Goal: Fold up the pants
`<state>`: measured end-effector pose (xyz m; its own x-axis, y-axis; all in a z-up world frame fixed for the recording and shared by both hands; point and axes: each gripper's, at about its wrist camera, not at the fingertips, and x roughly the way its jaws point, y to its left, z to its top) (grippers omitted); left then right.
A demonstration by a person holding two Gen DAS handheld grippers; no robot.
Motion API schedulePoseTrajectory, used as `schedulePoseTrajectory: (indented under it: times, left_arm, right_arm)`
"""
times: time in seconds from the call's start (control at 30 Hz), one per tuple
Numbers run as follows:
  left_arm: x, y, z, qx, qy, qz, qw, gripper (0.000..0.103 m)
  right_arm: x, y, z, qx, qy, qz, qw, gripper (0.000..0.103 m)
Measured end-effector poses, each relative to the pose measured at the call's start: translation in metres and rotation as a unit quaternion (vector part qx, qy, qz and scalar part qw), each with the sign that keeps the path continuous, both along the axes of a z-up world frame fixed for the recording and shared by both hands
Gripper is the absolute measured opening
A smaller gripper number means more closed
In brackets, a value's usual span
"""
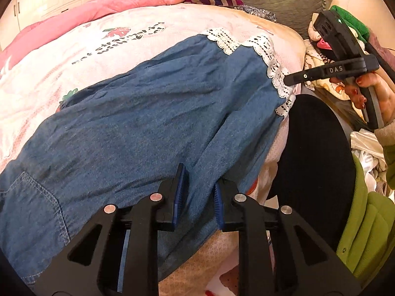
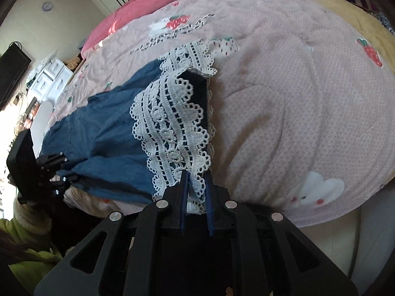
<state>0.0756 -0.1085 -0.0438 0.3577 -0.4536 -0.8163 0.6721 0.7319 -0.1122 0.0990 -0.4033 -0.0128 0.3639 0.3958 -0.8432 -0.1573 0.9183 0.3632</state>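
1. Two grippers work one pair of denim pants (image 1: 138,128). The right gripper (image 2: 196,185) is clamped on the white lace hem (image 2: 172,133), lifting that cuff off the bed.
2. The left gripper (image 1: 200,192) has its blue pads (image 1: 181,185) apart, straddling a raised fold of denim near the crotch; whether they pinch it, I cannot tell.
3. The pants lie spread across a pink strawberry-print sheet (image 2: 296,98), waist to the left, lace cuffs to the far right.
4. A pink quilt (image 1: 103,2) lies along the far edge.

Bare bedspread (image 2: 296,123) beyond pants (image 2: 106,148)
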Motion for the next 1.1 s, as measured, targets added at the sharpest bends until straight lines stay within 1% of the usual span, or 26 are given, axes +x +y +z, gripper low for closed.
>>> schedulePoseTrajectory:
  times: [0.13, 0.23, 0.27, 0.3, 0.33, 0.37, 0.4, 0.43, 0.47, 0.5, 0.53, 0.6, 0.63, 0.67, 0.7, 0.77, 0.8, 0.83, 0.87, 0.93, 0.97, 1.0, 1.07, 1.1]
  left_arm:
    - [-0.001, 0.007, 0.002, -0.002, 0.000, 0.008, 1.0000, 0.014]
    - [0.001, 0.015, 0.001, -0.009, 0.004, 0.016, 0.9998, 0.014]
    - [0.001, 0.018, 0.002, -0.009, 0.003, 0.019, 0.9998, 0.016]
    - [0.001, 0.021, 0.002, -0.010, 0.003, 0.021, 0.9997, 0.021]
    - [0.001, 0.024, 0.003, -0.013, 0.005, 0.023, 0.9996, 0.023]
    - [0.000, 0.029, 0.004, -0.017, 0.007, 0.026, 0.9995, 0.031]
    - [-0.002, 0.032, 0.006, -0.015, 0.004, 0.029, 0.9995, 0.044]
    - [-0.005, 0.034, 0.008, -0.012, 0.000, 0.031, 0.9995, 0.048]
    - [-0.007, 0.038, 0.010, -0.010, -0.006, 0.033, 0.9994, 0.049]
    - [-0.009, 0.042, 0.012, -0.010, -0.007, 0.037, 0.9993, 0.049]
    - [-0.012, 0.046, 0.013, -0.011, -0.009, 0.041, 0.9991, 0.050]
    - [-0.017, 0.057, 0.021, -0.013, -0.022, 0.058, 0.9980, 0.054]
    - [-0.019, 0.064, 0.025, -0.016, -0.027, 0.068, 0.9972, 0.055]
    - [-0.022, 0.069, 0.029, -0.018, -0.032, 0.077, 0.9963, 0.058]
    - [-0.024, 0.076, 0.032, -0.018, -0.036, 0.089, 0.9952, 0.062]
    - [-0.030, 0.091, 0.037, -0.011, -0.045, 0.110, 0.9929, 0.065]
    - [-0.033, 0.101, 0.038, 0.003, -0.053, 0.129, 0.9902, 0.065]
    - [-0.035, 0.107, 0.039, 0.010, -0.056, 0.141, 0.9883, 0.066]
    - [-0.037, 0.117, 0.041, 0.010, -0.057, 0.159, 0.9856, 0.066]
    - [-0.038, 0.132, 0.043, 0.008, -0.059, 0.185, 0.9809, 0.068]
    - [-0.038, 0.140, 0.042, 0.011, -0.056, 0.203, 0.9775, 0.069]
    - [-0.038, 0.146, 0.042, 0.016, -0.057, 0.219, 0.9739, 0.070]
    - [-0.038, 0.159, 0.044, 0.023, -0.061, 0.250, 0.9661, 0.073]
    - [-0.041, 0.167, 0.046, 0.009, -0.057, 0.263, 0.9630, 0.073]
  right_arm:
    - [-0.005, -0.003, 0.004, -0.003, -0.001, 0.009, 1.000, 0.012]
    - [-0.004, 0.001, -0.005, -0.019, 0.012, 0.020, 1.000, 0.012]
    - [-0.003, 0.002, -0.007, -0.023, 0.016, 0.023, 0.999, 0.012]
    - [-0.002, 0.003, -0.007, -0.026, 0.016, 0.024, 0.999, 0.015]
    - [-0.002, 0.003, -0.007, -0.023, 0.017, 0.022, 0.999, 0.015]
    - [-0.002, 0.001, -0.006, -0.018, 0.021, 0.019, 0.999, 0.015]
    - [-0.002, -0.001, -0.004, -0.018, 0.019, 0.018, 0.999, 0.016]
    - [-0.004, -0.003, 0.001, -0.020, 0.015, 0.015, 1.000, 0.020]
    - [-0.005, -0.004, 0.006, -0.025, 0.009, 0.012, 1.000, 0.025]
    - [-0.007, -0.005, 0.013, -0.033, -0.004, 0.009, 0.999, 0.035]
    - [-0.009, -0.005, 0.020, -0.041, -0.017, 0.008, 0.999, 0.041]
    - [-0.013, -0.003, 0.033, -0.057, -0.047, 0.007, 0.997, 0.043]
    - [-0.017, 0.003, 0.044, -0.064, -0.070, 0.017, 0.995, 0.048]
    - [-0.019, 0.007, 0.050, -0.064, -0.087, 0.026, 0.994, 0.050]
    - [-0.022, 0.015, 0.056, -0.065, -0.105, 0.039, 0.992, 0.052]
    - [-0.028, 0.038, 0.067, -0.073, -0.131, 0.081, 0.985, 0.056]
    - [-0.032, 0.050, 0.069, -0.087, -0.145, 0.100, 0.981, 0.059]
    - [-0.038, 0.065, 0.071, -0.102, -0.164, 0.125, 0.973, 0.060]
    - [-0.041, 0.076, 0.069, -0.102, -0.171, 0.143, 0.970, 0.061]
    - [-0.042, 0.098, 0.060, -0.094, -0.166, 0.181, 0.965, 0.061]
    - [-0.043, 0.112, 0.053, -0.106, -0.162, 0.201, 0.960, 0.061]
    - [-0.047, 0.132, 0.045, -0.134, -0.175, 0.225, 0.949, 0.061]
    - [-0.051, 0.157, 0.034, -0.158, -0.182, 0.260, 0.935, 0.059]
    - [-0.052, 0.167, 0.031, -0.155, -0.182, 0.272, 0.932, 0.053]
